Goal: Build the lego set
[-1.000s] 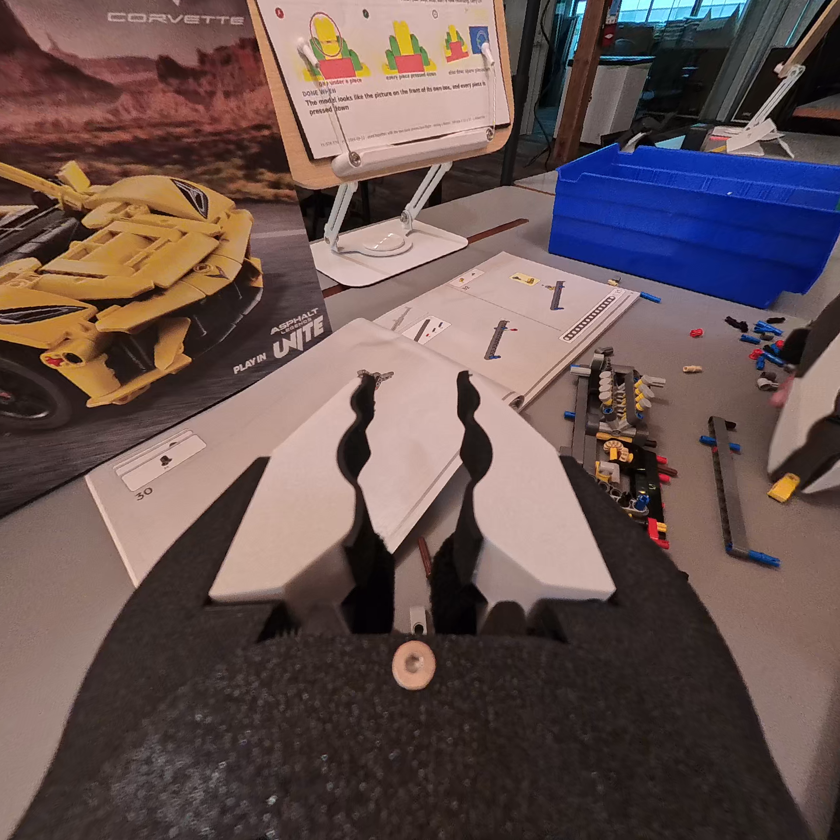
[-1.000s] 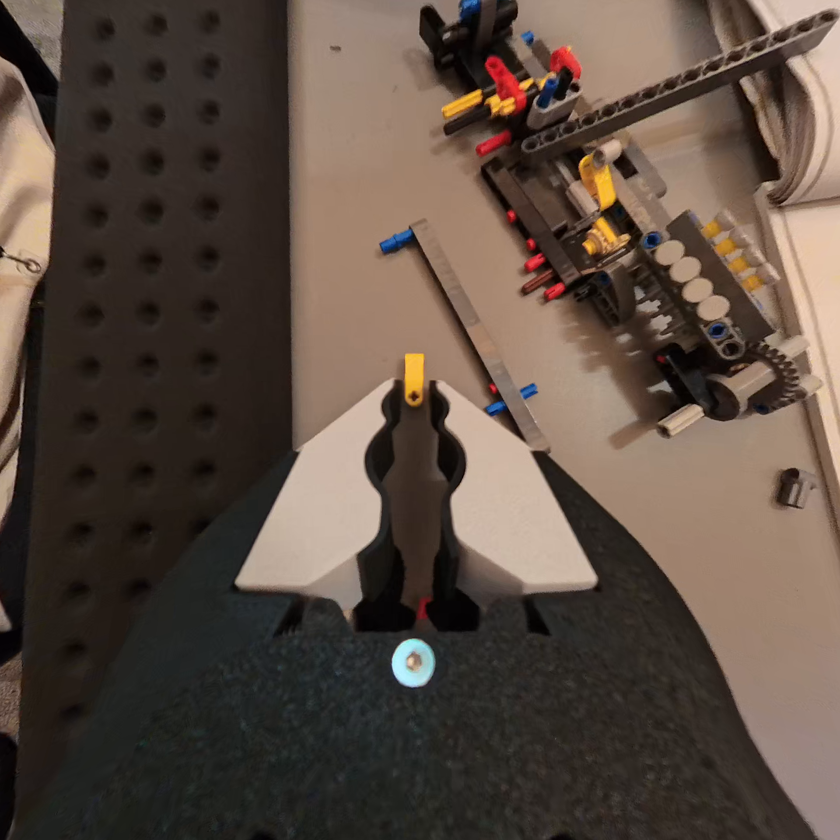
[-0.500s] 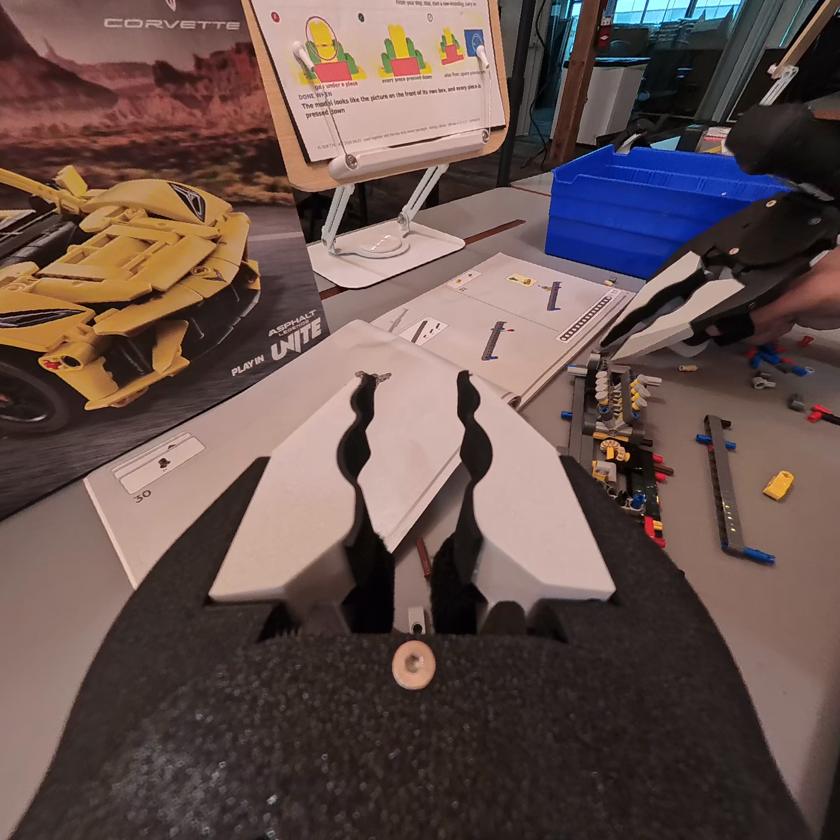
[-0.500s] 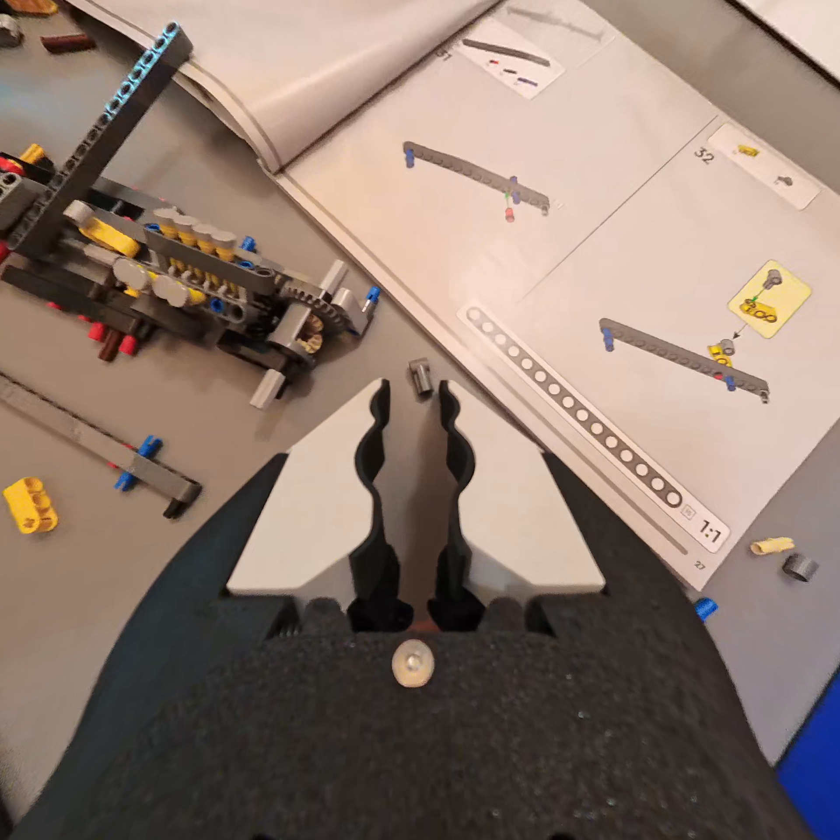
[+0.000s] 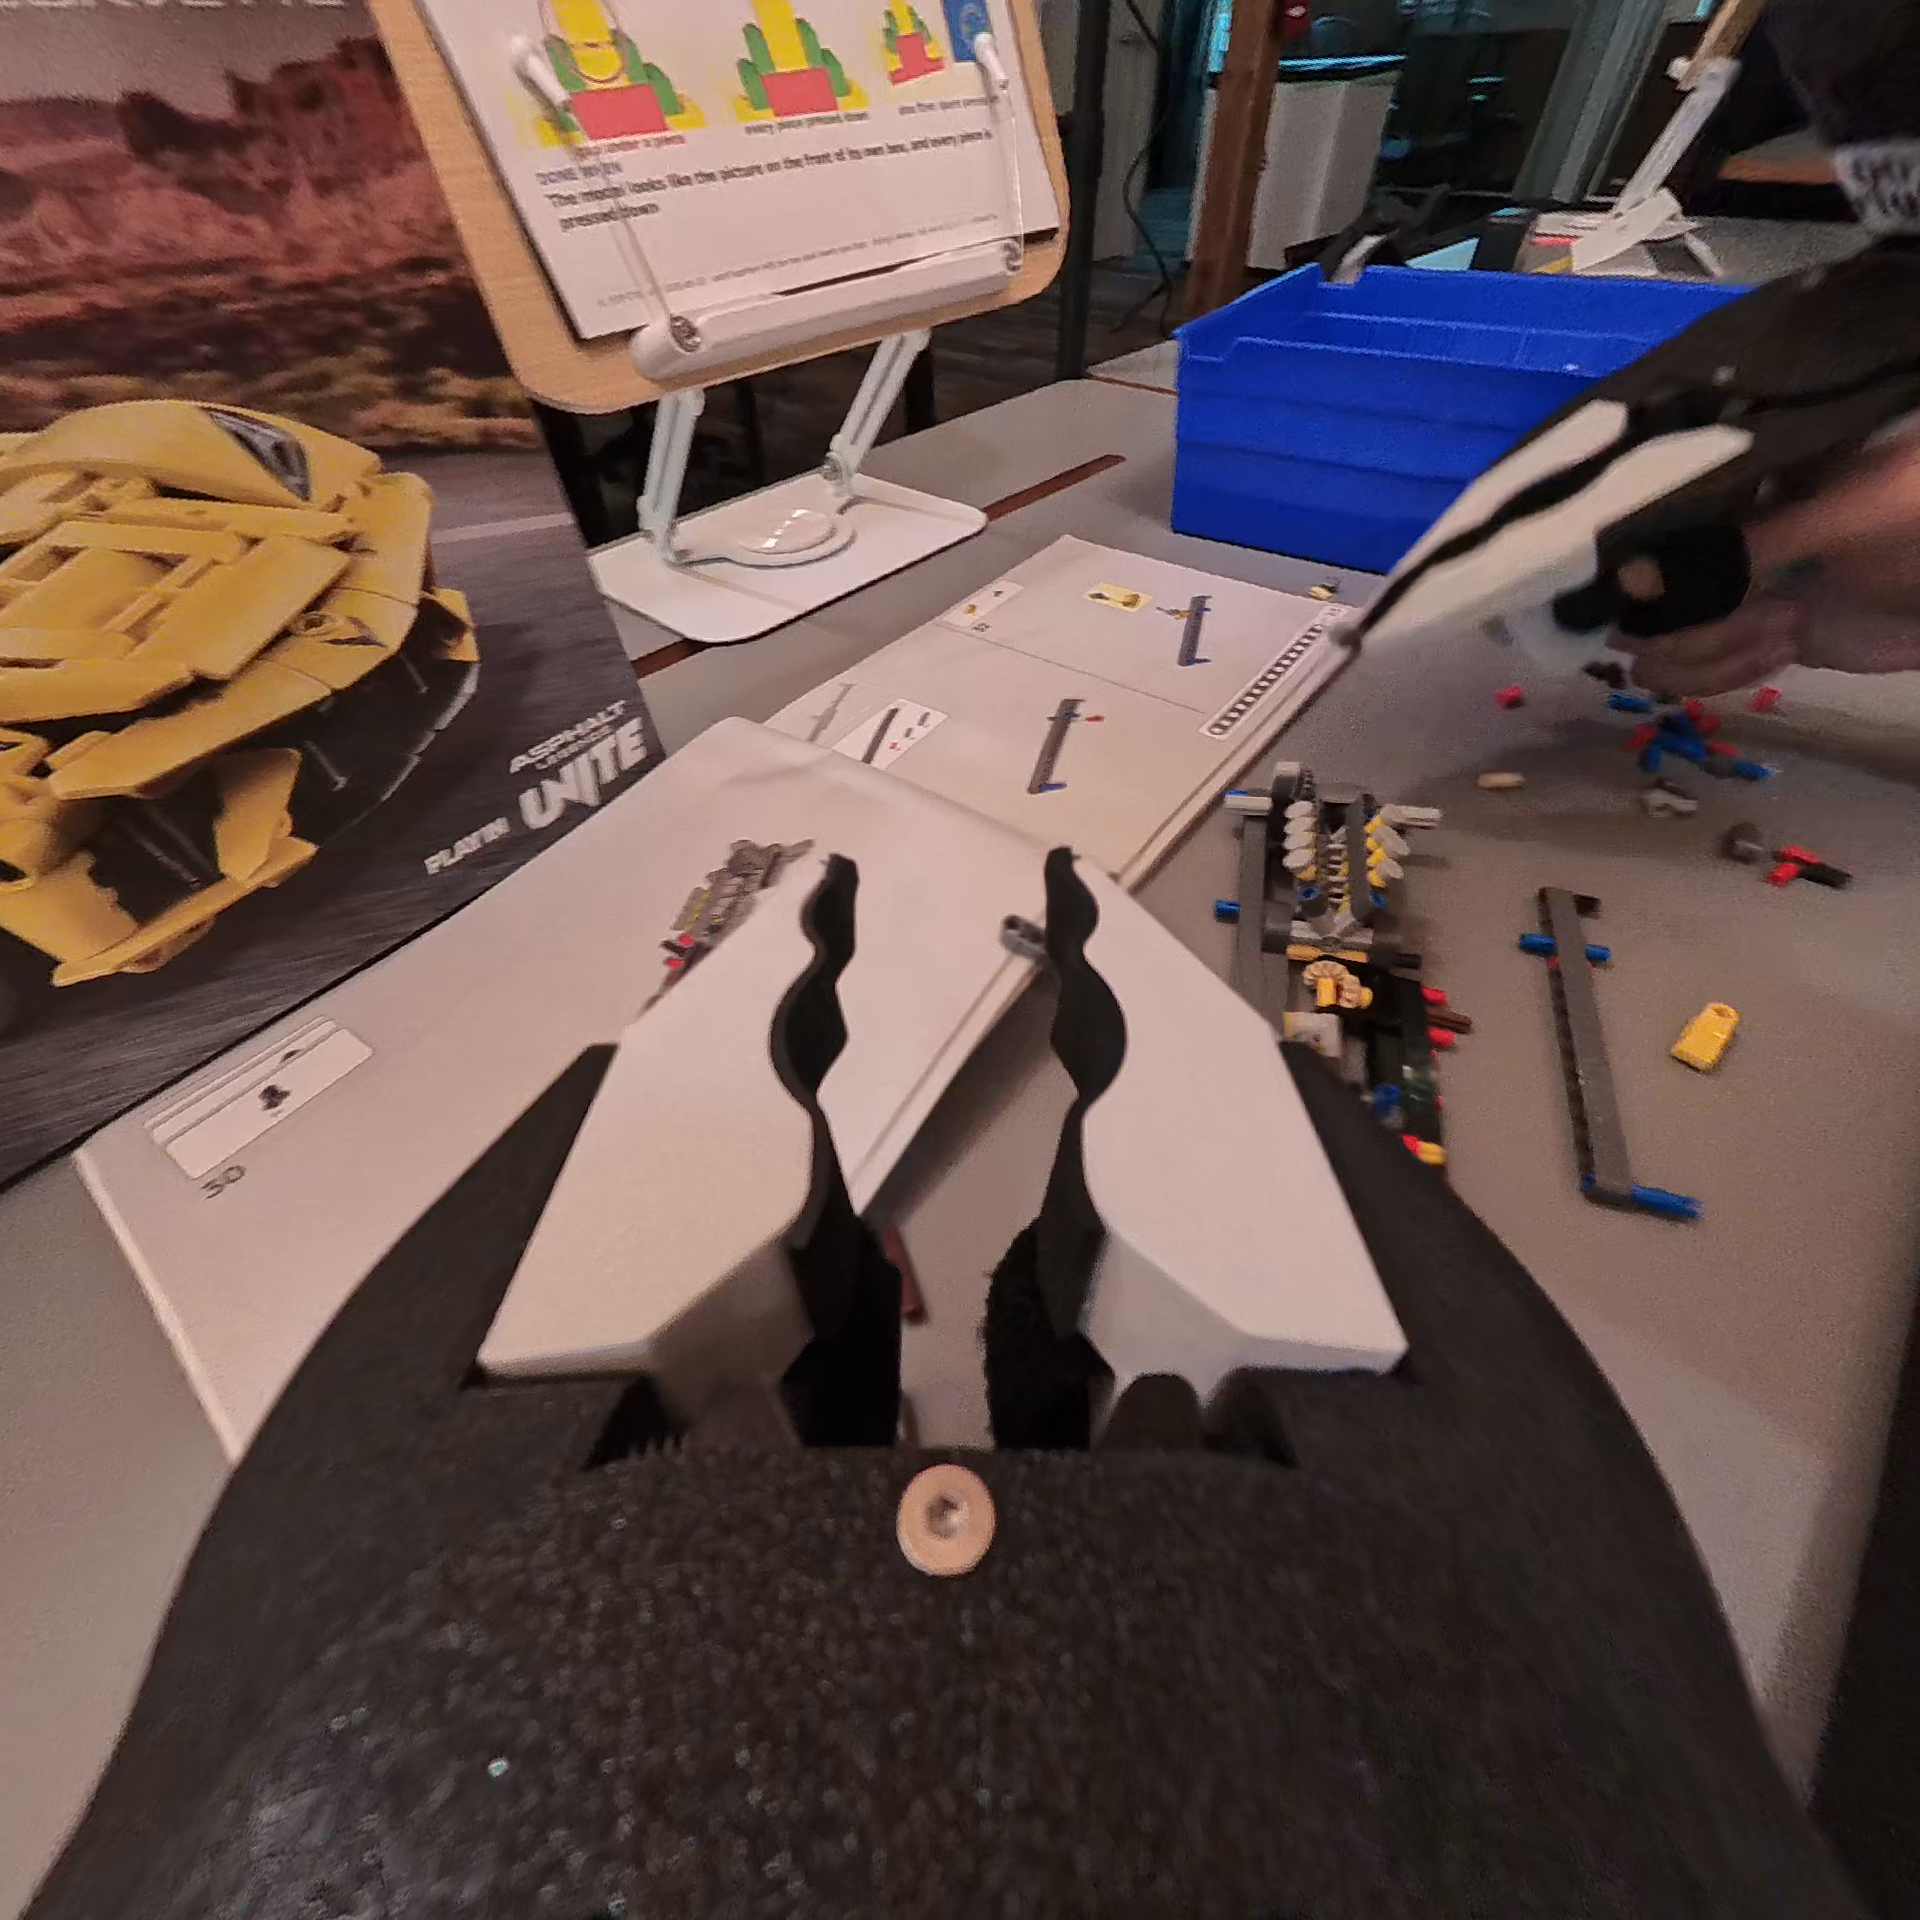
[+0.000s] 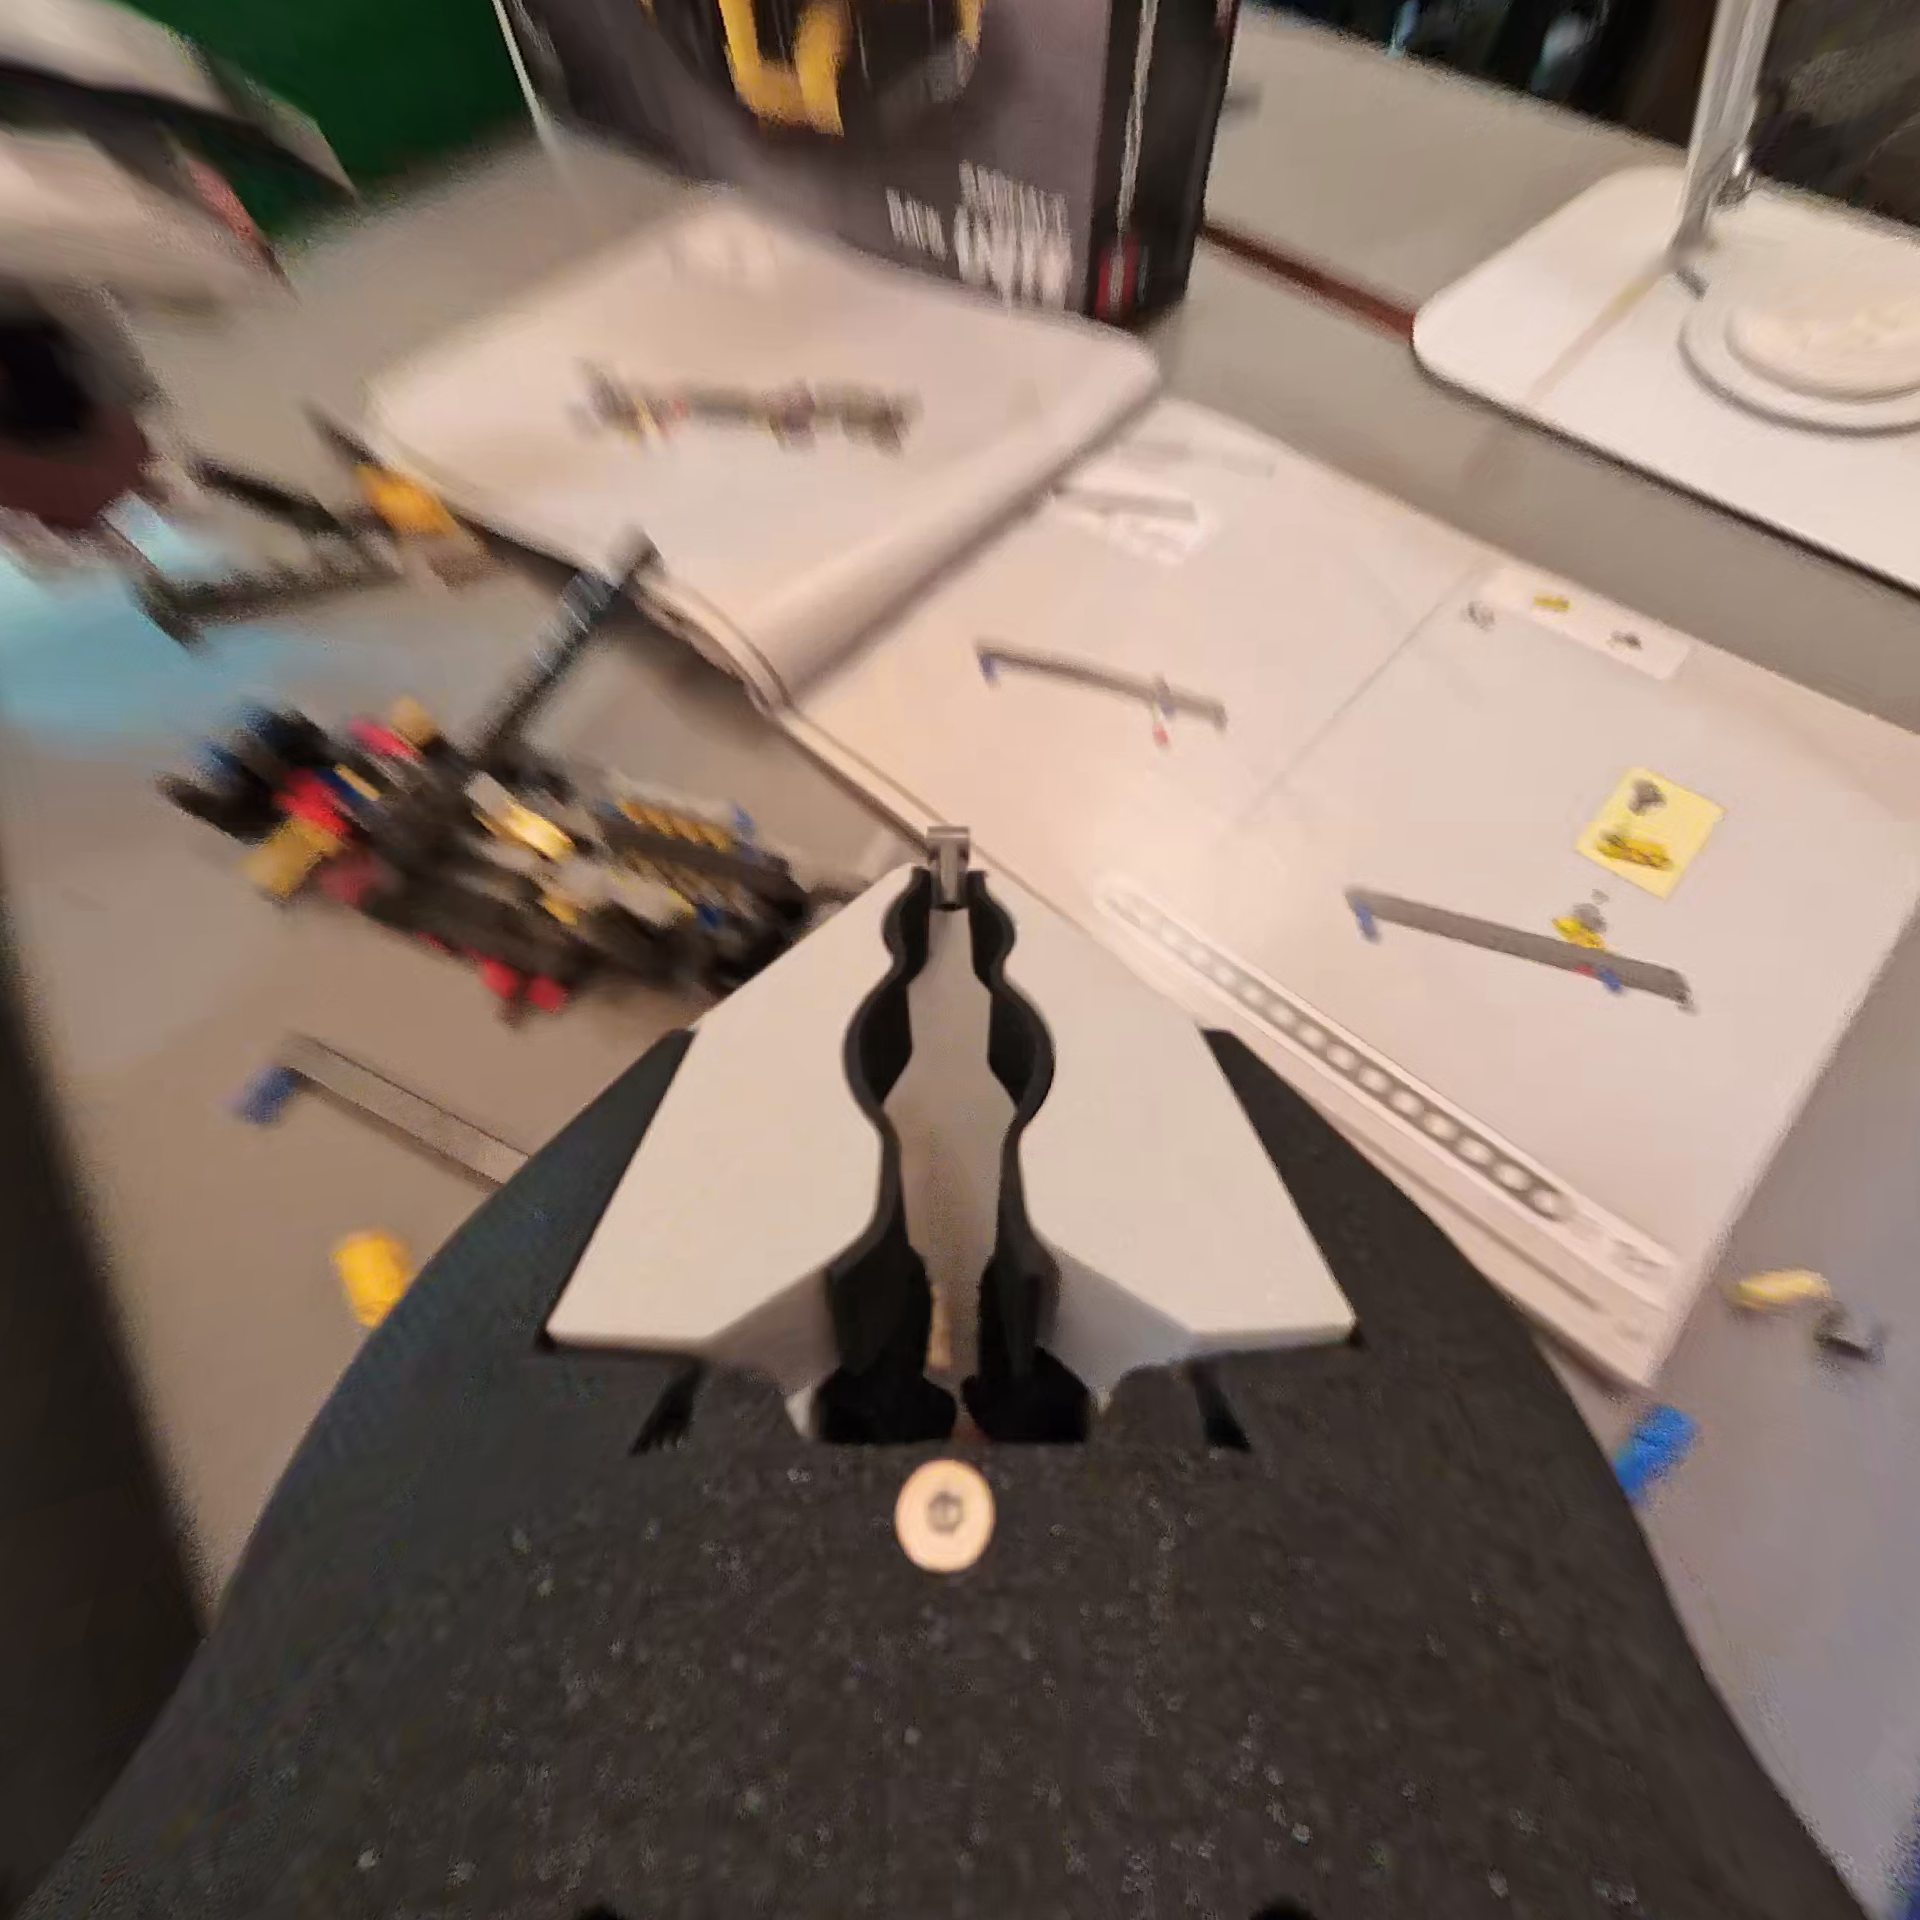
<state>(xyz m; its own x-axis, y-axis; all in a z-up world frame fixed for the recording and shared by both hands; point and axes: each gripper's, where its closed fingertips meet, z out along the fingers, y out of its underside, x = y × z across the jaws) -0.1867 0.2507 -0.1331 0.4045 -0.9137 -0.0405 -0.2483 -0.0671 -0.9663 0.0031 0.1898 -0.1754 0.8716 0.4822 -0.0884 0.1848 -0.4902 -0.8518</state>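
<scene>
My left gripper [image 5: 945, 871] is open and empty, held low over the open instruction booklet [image 5: 1091, 665]. My right gripper [image 6: 945, 885] is shut on a small grey connector piece [image 6: 948, 854], held above the booklet's edge [image 6: 1455, 790]. It also shows in the left wrist view [image 5: 1351, 629], reaching in from the right. The partly built model [image 5: 1340, 935] lies right of the booklet and is blurred in the right wrist view [image 6: 499, 862]. A long grey beam [image 5: 1579, 1039] with blue pins and a yellow piece [image 5: 1704, 1034] lie beside it.
The set's box with a yellow car [image 5: 208, 623] stands at the left. A document stand [image 5: 779, 540] is behind the booklet. A blue bin [image 5: 1403, 416] sits at the back right. Several small loose pieces [image 5: 1683, 743] are scattered near it.
My right gripper let go of the yellow piece, moved to the small grey connector by the booklet, shut on it and lifted it. My left gripper shifted slightly forward and stayed open.
</scene>
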